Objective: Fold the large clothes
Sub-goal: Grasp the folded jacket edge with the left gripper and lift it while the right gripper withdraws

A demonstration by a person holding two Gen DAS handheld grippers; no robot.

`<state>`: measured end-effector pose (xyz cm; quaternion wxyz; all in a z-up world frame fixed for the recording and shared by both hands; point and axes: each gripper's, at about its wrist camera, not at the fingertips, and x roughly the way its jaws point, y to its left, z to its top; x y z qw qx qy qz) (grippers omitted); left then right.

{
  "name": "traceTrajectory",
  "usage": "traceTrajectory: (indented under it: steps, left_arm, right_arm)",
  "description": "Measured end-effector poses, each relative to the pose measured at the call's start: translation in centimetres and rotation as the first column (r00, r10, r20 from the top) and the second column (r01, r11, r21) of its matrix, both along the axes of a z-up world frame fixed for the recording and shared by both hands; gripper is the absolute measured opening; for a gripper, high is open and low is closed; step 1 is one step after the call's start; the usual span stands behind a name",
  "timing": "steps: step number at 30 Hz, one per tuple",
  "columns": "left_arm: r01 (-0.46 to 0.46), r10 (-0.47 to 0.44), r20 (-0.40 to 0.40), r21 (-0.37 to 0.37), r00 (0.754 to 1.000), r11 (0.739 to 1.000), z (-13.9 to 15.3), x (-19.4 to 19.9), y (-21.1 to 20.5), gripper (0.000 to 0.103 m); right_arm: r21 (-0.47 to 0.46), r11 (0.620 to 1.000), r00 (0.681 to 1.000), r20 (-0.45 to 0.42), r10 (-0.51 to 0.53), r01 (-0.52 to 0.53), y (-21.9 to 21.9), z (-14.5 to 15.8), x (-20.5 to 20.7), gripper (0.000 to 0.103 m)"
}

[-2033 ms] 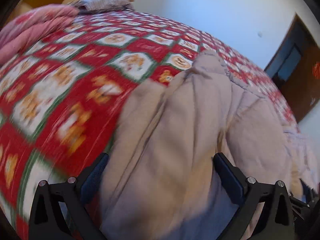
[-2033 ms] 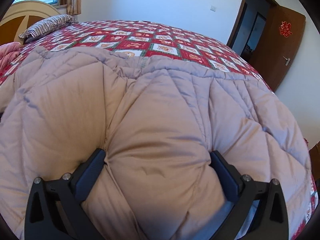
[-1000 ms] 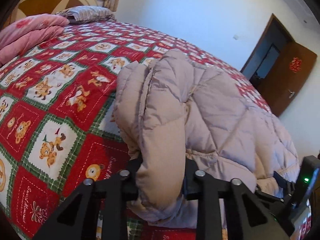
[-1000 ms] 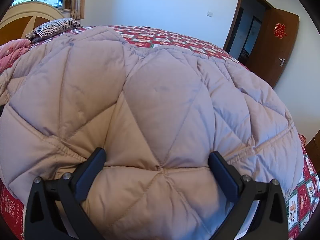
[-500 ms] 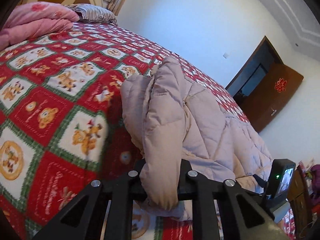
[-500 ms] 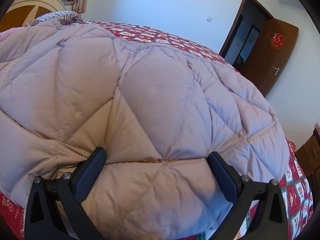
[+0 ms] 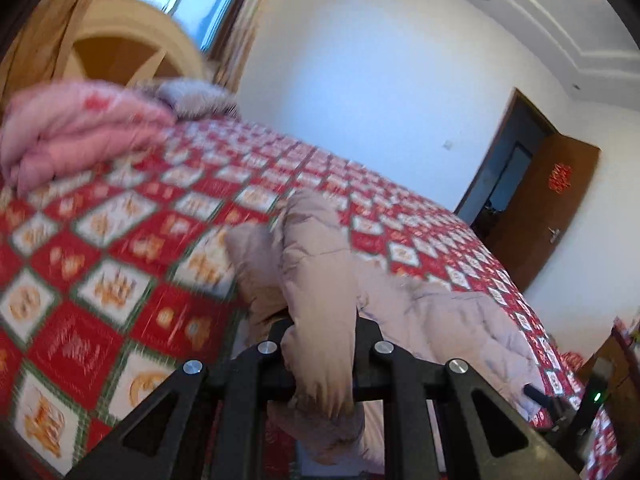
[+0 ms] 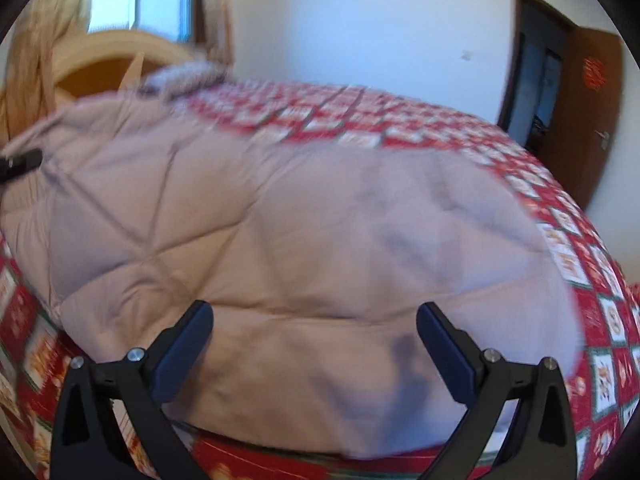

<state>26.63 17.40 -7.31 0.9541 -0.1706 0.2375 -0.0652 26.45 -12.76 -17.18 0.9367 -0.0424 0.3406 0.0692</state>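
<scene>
A large beige quilted puffer coat (image 7: 440, 320) lies on the red patterned bedspread (image 7: 100, 280). My left gripper (image 7: 324, 332) is shut on a bunched edge of the coat, which hangs up and over its fingers. In the right wrist view the coat (image 8: 280, 220) fills the middle, with its near hem just below the fingers. My right gripper (image 8: 314, 320) stands wide apart over that hem, the blue inner pads (image 8: 180, 352) bare. A black part of the left gripper (image 8: 20, 164) shows at the coat's far left corner.
A folded pink quilt (image 7: 72, 132) and a striped pillow (image 7: 192, 96) lie by the wooden headboard (image 7: 120, 52). A brown door (image 7: 552, 200) stands open at the right wall. Wooden furniture (image 7: 616, 356) stands past the bed's right side.
The left gripper closed on the coat's edge and has since lifted it and pulled it along. The right gripper rose too, still wide, and more bedspread now shows beyond the coat.
</scene>
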Motion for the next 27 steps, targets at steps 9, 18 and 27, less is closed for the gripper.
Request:
traceTrajectory:
  steps: [9,18,27]
  left_arm:
    - [0.211,-0.231,0.13,0.152,0.964,0.966,6.2,0.6,-15.9,0.015]
    - [0.478,-0.507,-0.017,0.361,0.862,0.801,1.4,3.3,-34.8,0.014]
    - [0.582,-0.593,-0.182,0.546,0.785,0.603,-7.5,1.3,-43.4,0.015]
  right_arm:
    - [0.105,0.93,0.936,-0.006,-0.353,0.352,-17.3,1.7,2.9,0.103]
    - [0.069,0.85,0.853,-0.071,-0.517,0.522,-27.0,-0.3,1.0,0.103]
    - [0.121,0.821,0.829,-0.124,-0.545,0.558,-30.8,-2.2,-0.4,0.103]
